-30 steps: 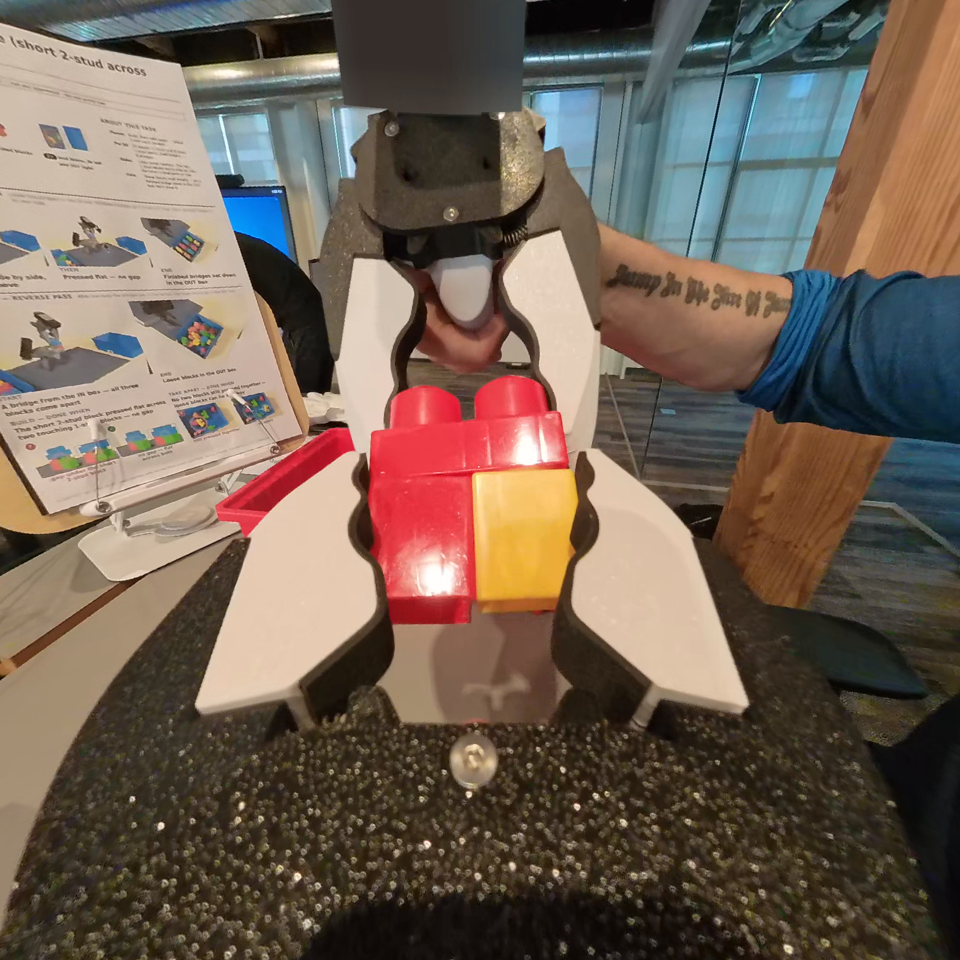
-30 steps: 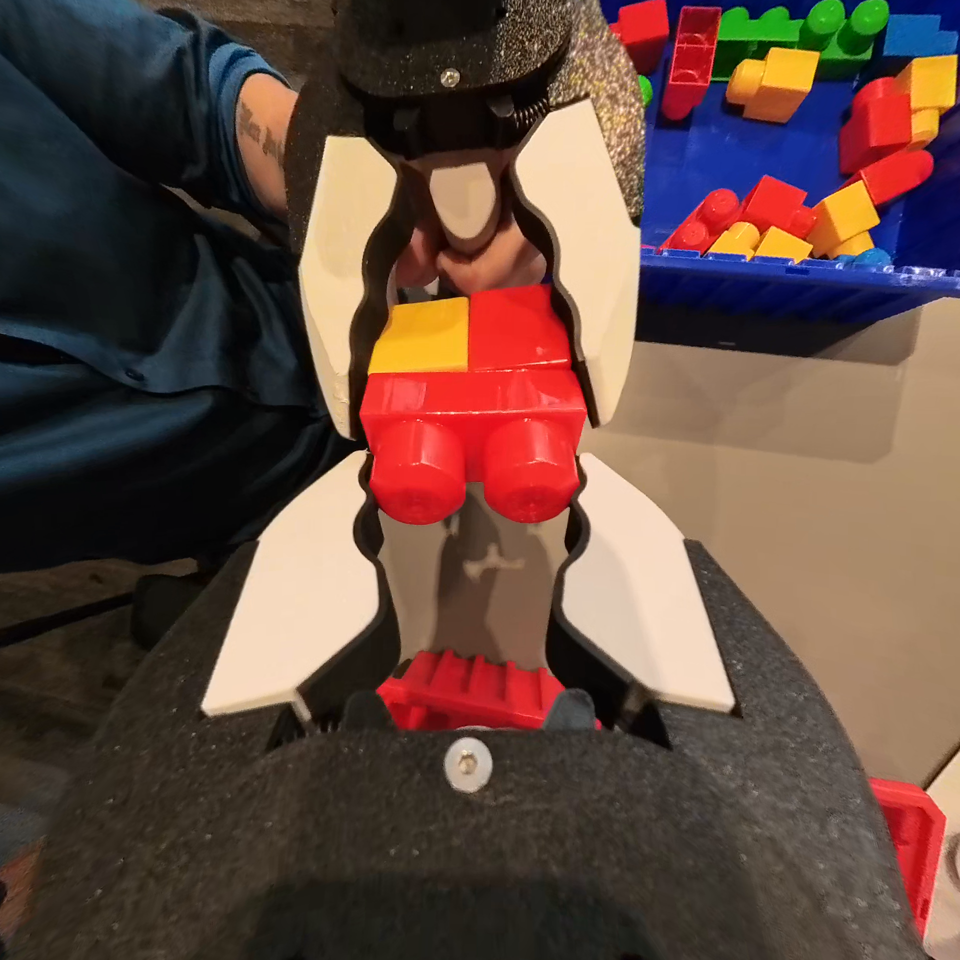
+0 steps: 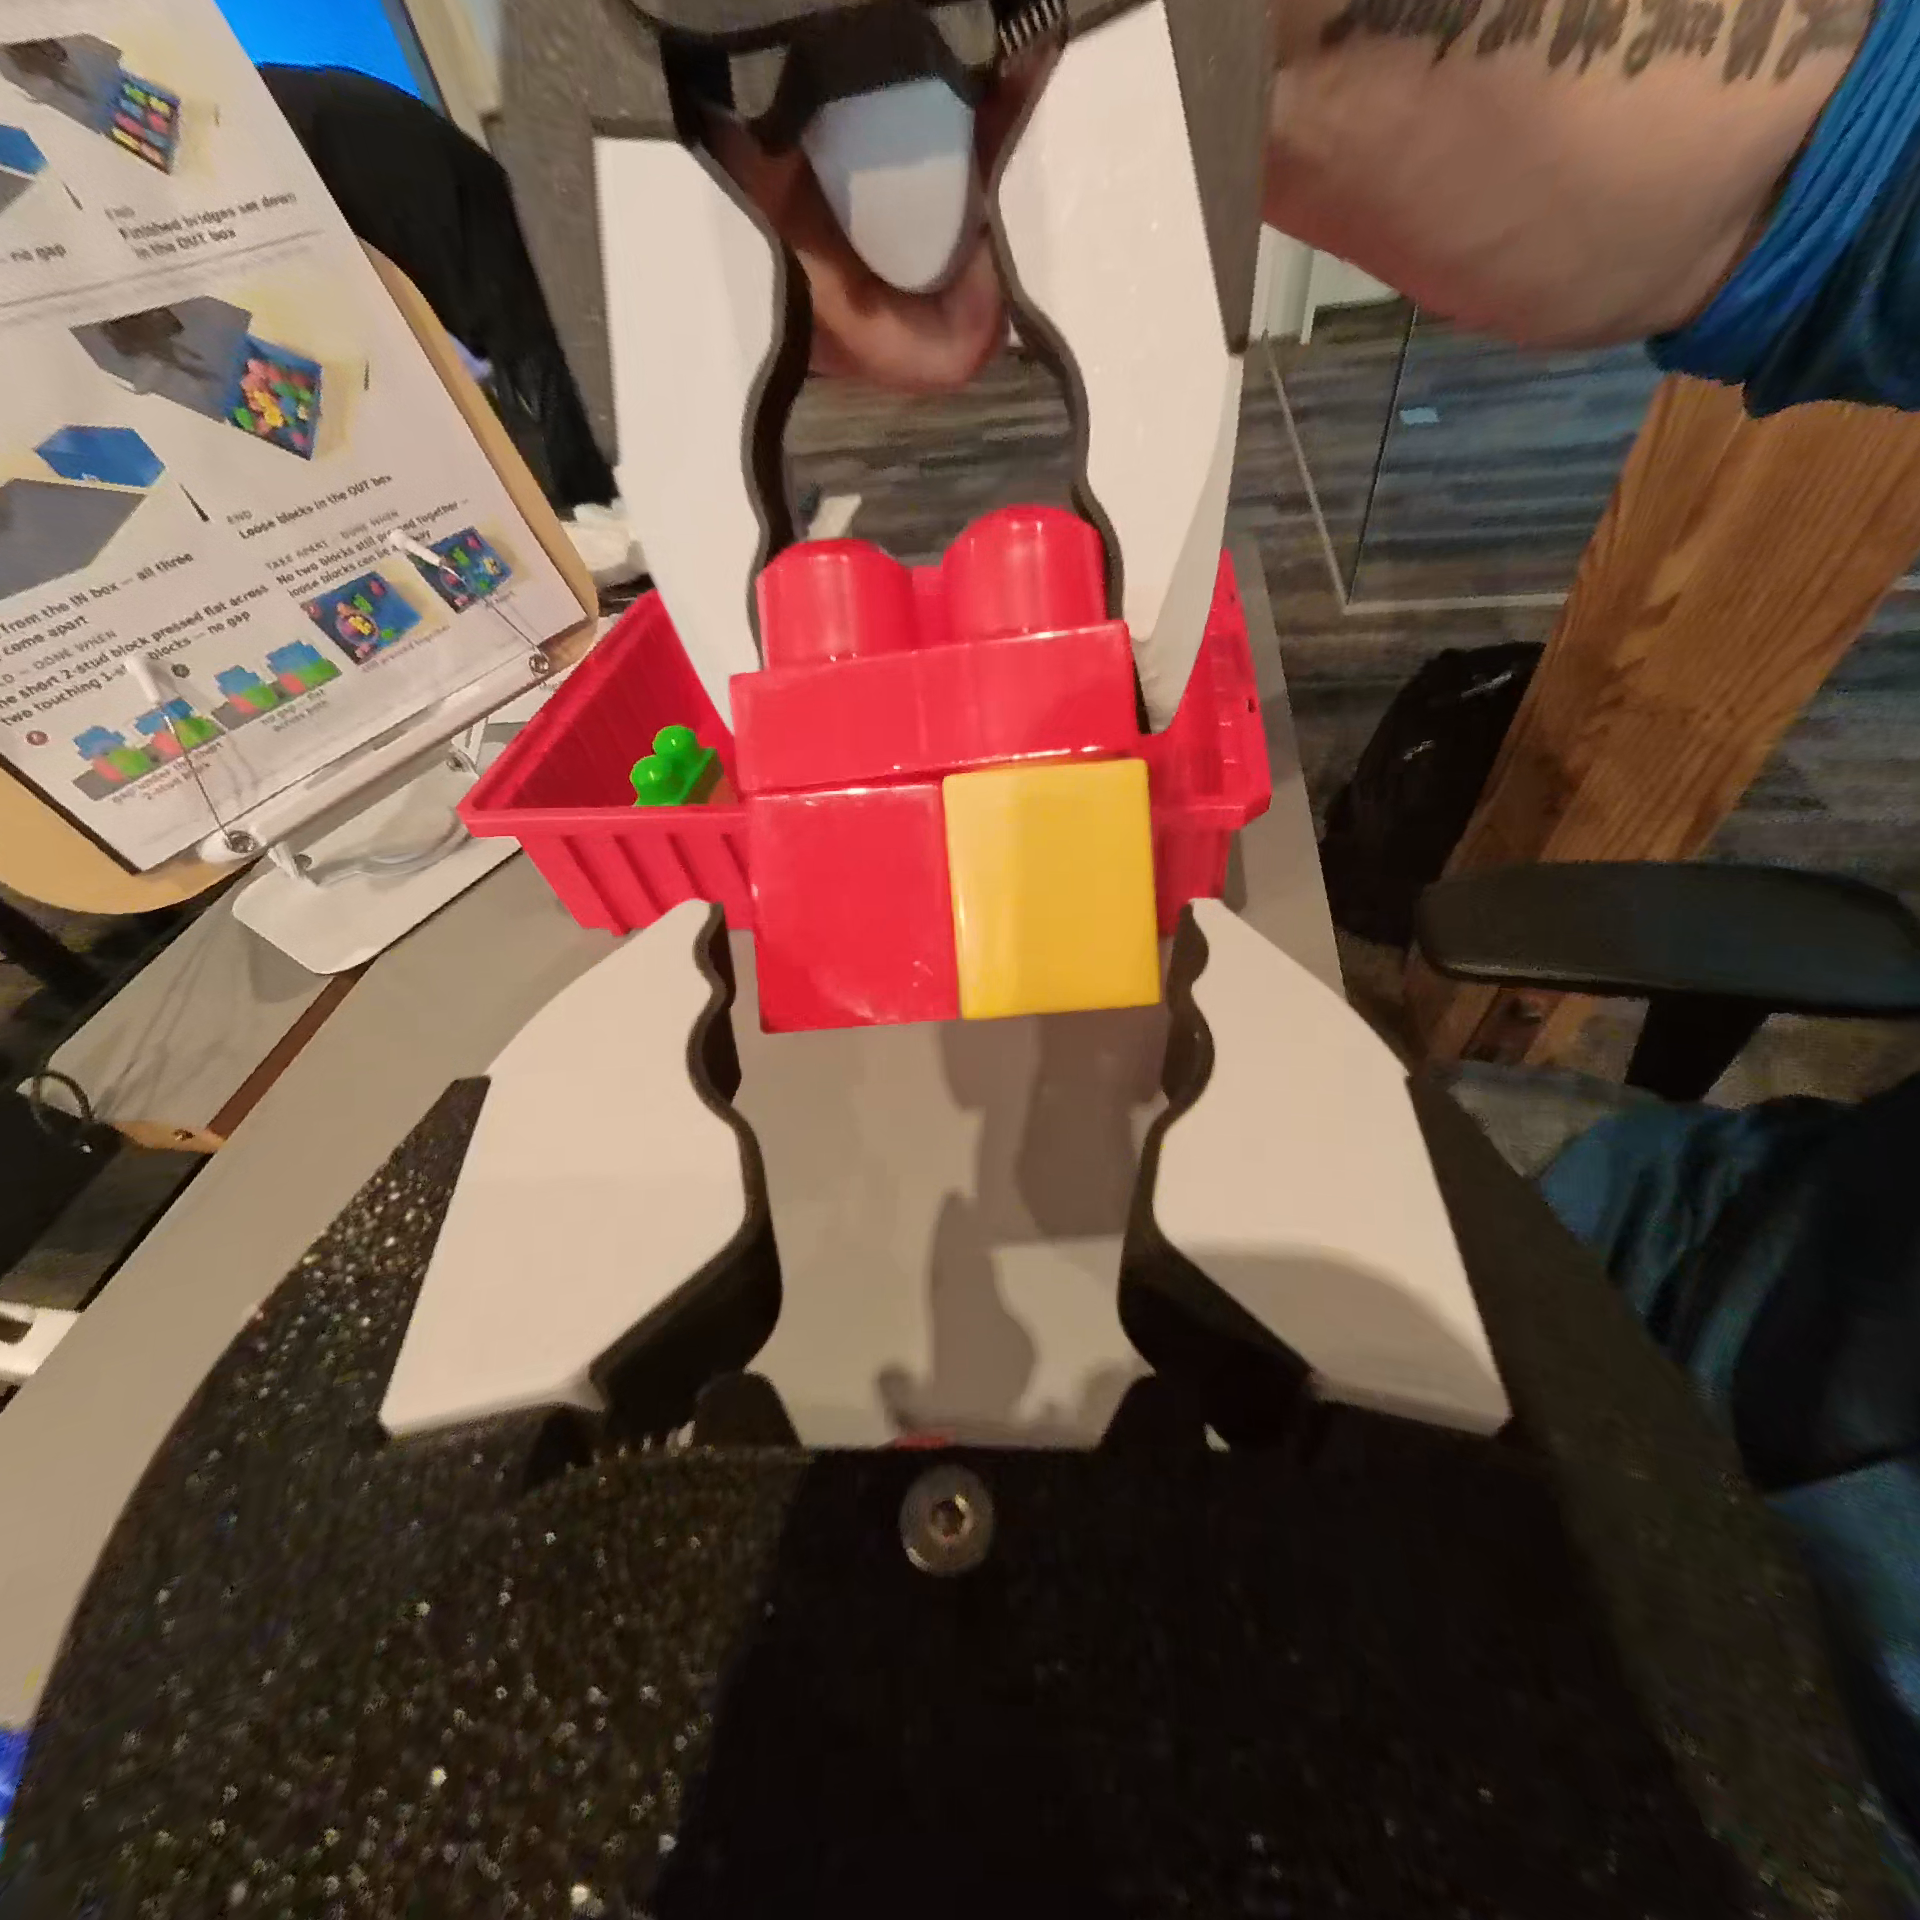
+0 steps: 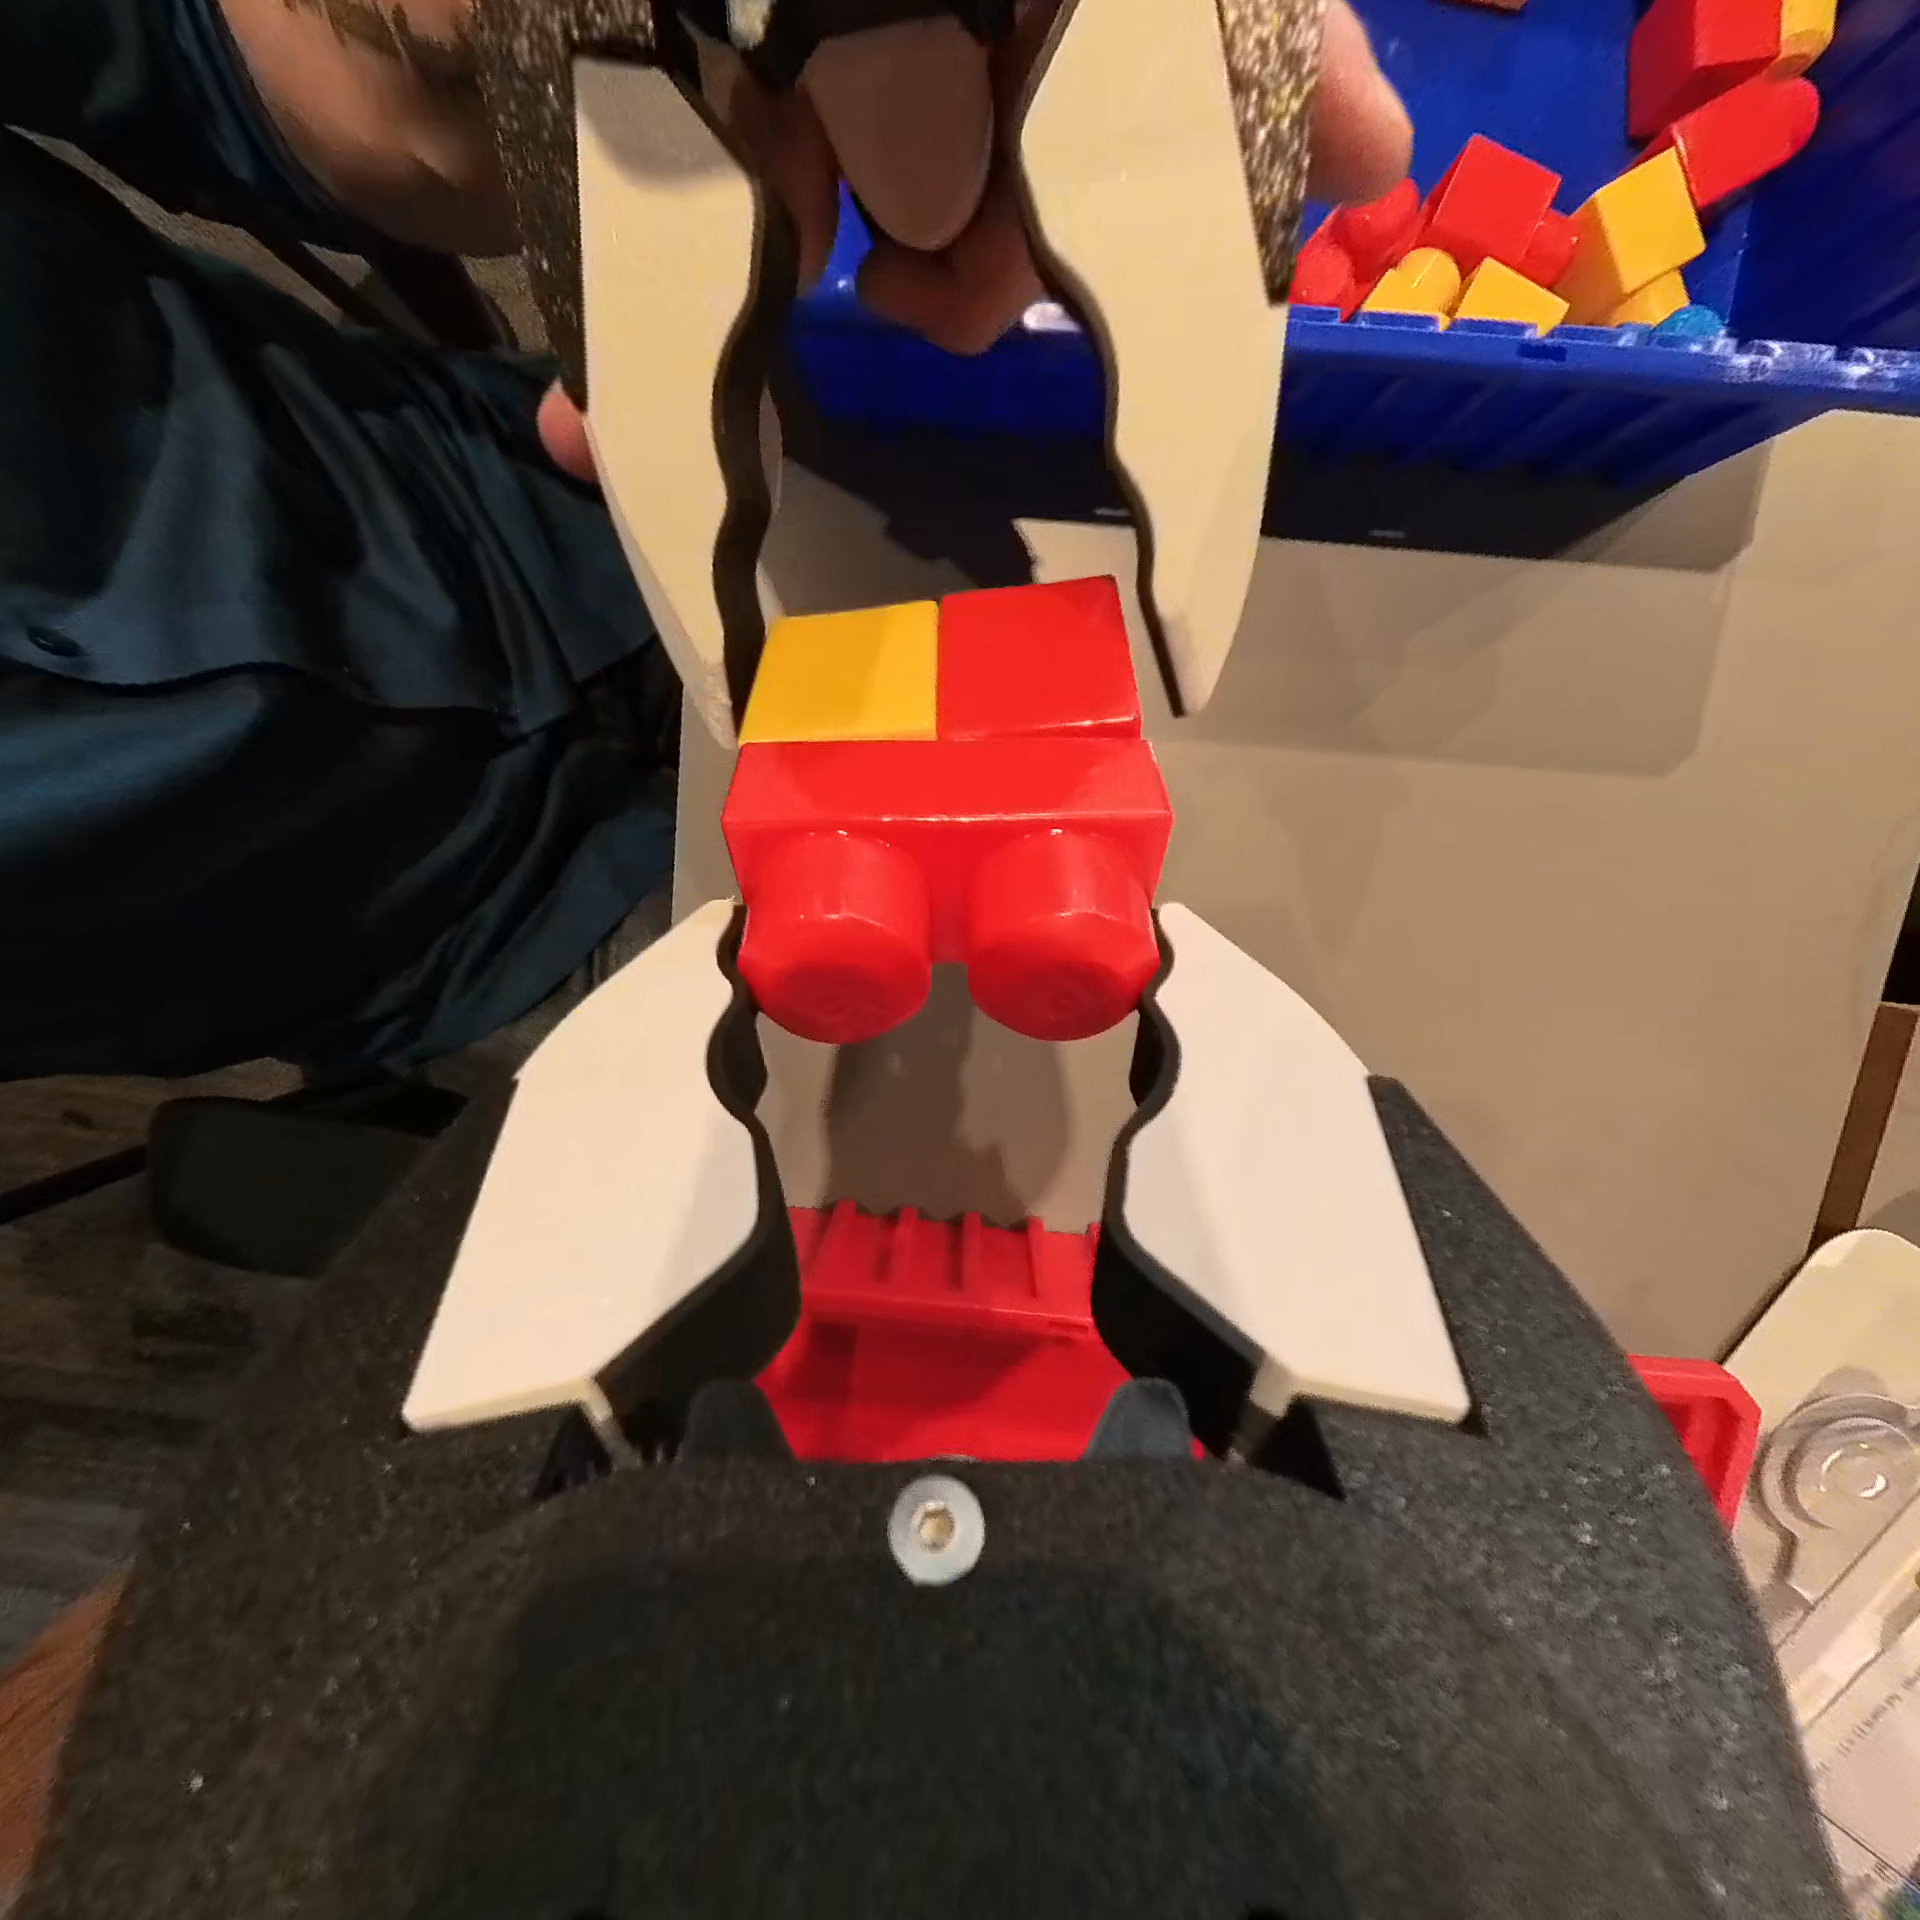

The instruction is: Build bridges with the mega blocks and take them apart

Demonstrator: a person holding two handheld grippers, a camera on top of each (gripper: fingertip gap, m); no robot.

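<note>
The bridge point(image 3: 940, 821), fully built and not yet apart, hangs between both tongs: left tongs point(image 3: 951, 935) clamp its red and yellow legs, right tongs point(image 4: 945, 940) its studded top.

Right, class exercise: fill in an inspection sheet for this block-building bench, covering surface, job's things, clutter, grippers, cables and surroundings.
Surface: grey table, carrying both bins.
Job's things: red two-stud block sits across a red base block and a yellow base block, held between the grippers; red bin holds a green block; blue bin holds loose red and yellow blocks.
Clutter: instruction sheet on a stand beside the red bin.
Grippers: left gripper shut on the two base blocks; right gripper shut on the red two-stud block.
Cables: nothing seen.
Surroundings: wooden post, black chair armrest, person's forearm.
</note>
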